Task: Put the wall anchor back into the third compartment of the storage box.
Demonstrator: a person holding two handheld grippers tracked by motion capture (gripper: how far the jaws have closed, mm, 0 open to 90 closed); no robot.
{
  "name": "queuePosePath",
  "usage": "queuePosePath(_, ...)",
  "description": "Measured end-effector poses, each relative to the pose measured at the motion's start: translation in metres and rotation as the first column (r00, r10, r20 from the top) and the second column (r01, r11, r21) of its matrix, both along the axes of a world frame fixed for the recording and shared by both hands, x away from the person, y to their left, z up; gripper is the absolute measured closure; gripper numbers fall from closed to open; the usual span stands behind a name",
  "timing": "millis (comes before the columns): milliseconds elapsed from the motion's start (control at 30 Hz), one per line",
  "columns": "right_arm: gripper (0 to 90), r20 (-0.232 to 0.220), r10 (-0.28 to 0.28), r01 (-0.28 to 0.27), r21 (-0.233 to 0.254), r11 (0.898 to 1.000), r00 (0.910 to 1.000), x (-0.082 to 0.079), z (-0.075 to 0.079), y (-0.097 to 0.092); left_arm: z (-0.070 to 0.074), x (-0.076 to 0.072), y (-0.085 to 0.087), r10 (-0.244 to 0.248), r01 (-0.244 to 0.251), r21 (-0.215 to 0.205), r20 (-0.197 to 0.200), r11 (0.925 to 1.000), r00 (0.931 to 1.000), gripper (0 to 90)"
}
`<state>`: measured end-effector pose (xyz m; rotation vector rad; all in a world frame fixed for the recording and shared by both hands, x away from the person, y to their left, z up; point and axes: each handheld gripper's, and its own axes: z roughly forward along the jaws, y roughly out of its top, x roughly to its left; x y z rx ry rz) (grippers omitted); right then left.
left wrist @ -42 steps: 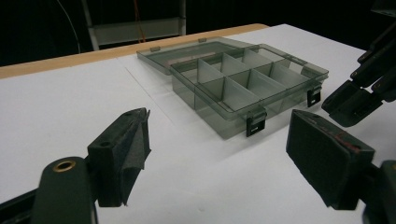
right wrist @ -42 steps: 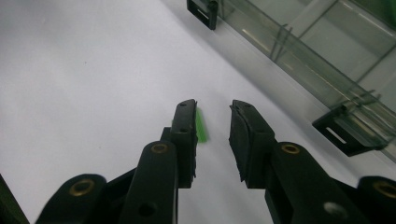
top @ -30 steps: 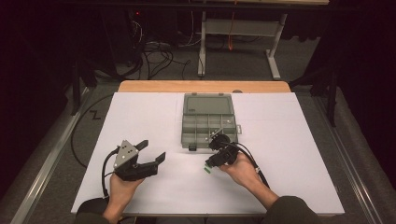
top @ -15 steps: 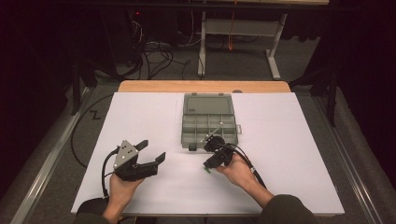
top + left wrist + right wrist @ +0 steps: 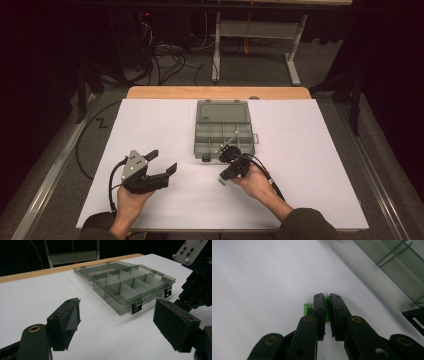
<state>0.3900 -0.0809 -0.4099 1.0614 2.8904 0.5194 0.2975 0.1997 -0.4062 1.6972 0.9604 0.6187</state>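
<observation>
Right gripper (image 5: 326, 298) has its two black jaws almost together, and they have just been closing; between them sits a small green plastic piece (image 5: 326, 308), ridged along its edges, pinched by the pads right down at the white table cover (image 5: 165, 120). Part of the green piece pokes out to the left of the near jaw in the right gripper view, so it is wider than the pads that squeeze it. From the high view the same gripper (image 5: 226, 154) lies low over the table, held in the person's right hand (image 5: 256, 181), with a speck of green (image 5: 220, 183) at its near end, and its cable curling back toward the sleeve.

Just beyond it stands a clear grey compartment box (image 5: 223, 135), lid swung open and lying flat behind the tray. Its dividers split it into several cells; I cannot tell whether anything lies in them. Two small black latches hang on its front wall, one of them (image 5: 136, 307) plain in the left gripper view.

Left gripper (image 5: 164, 161) rests well apart from the box, off to the left side of the cover, its jaws spread wide with nothing between them. Its pads (image 5: 70, 317) frame the box (image 5: 130, 287) from a low angle.
</observation>
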Motion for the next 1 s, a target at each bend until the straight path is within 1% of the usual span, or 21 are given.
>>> queuePosePath(167, 85.5, 0.011, 0.010, -0.010, -0.009, 1.000, 0.9999, -0.001, 0.000, 0.001, 0.000, -0.001, 0.000, 0.004, -0.004, -0.003, 0.002, 1.0000, 1.0000, 21.8)
queuePosePath(300, 85.9, 0.010, 0.014, -0.014, -0.008, 1.000, 0.9999, -0.001, 0.000, 0.000, 0.000, 0.000, 0.000, 0.001, -0.001, 0.002, 0.000, 1.0000, 1.0000, 21.8)
queuePosePath(333, 86.0, 0.003, 0.003, -0.003, -0.013, 1.000, 1.0000, -0.002, 0.001, 0.001, 0.000, 0.000, 0.000, 0.001, -0.001, 0.002, 0.000, 1.0000, 1.0000, 21.8)
queuePosePath(367, 86.1, 0.011, 0.014, -0.013, -0.013, 1.000, 0.9998, -0.001, 0.000, 0.001, 0.000, 0.000, 0.000, 0.001, -0.001, 0.001, 0.000, 1.0000, 1.0000, 21.8)
queuePosePath(567, 86.2, 0.012, 0.010, -0.010, -0.010, 1.000, 0.9999, -0.001, 0.002, -0.001, 0.000, 0.000, 0.000, 0.001, -0.001, -0.002, 0.001, 1.0000, 1.0000, 21.8)
queuePosePath(600, 86.2, 0.012, 0.014, -0.014, -0.003, 1.000, 0.9998, -0.001, 0.003, -0.002, 0.000, 0.000, 0.000, 0.001, -0.001, -0.002, 0.000, 1.0000, 1.0000, 21.8)
queuePosePath(667, 86.2, 0.006, -0.007, 0.007, 0.011, 1.000, 1.0000, -0.002, 0.006, -0.004, 0.000, 0.000, 0.000, 0.002, -0.002, -0.002, 0.000, 1.0000, 1.0000, 21.8)
queuePosePath(700, 86.2, 0.015, 0.002, -0.003, 0.017, 1.000, 0.9999, -0.001, 0.006, -0.005, 0.000, 0.000, 0.000, 0.002, -0.002, -0.002, 0.000, 1.0000, 1.0000, 21.8)
queuePosePath(833, 86.2, 0.019, 0.006, -0.006, 0.022, 1.000, 0.9998, 0.000, 0.010, -0.009, 0.000, -0.001, 0.000, 0.007, -0.007, -0.006, 0.004, 1.0000, 1.0000, 21.8)
queuePosePath(900, 86.2, 0.010, -0.010, 0.009, 0.030, 1.000, 0.9999, -0.002, 0.013, -0.010, 0.000, -0.001, 0.000, 0.006, -0.006, -0.007, 0.005, 1.0000, 1.0000, 21.9)
queuePosePath(1000, 86.2, 0.017, -0.001, 0.001, 0.032, 0.999, 0.9999, -0.001, 0.015, -0.012, 0.000, -0.001, 0.001, 0.004, -0.004, -0.005, 0.005, 1.0000, 1.0000, 21.9)
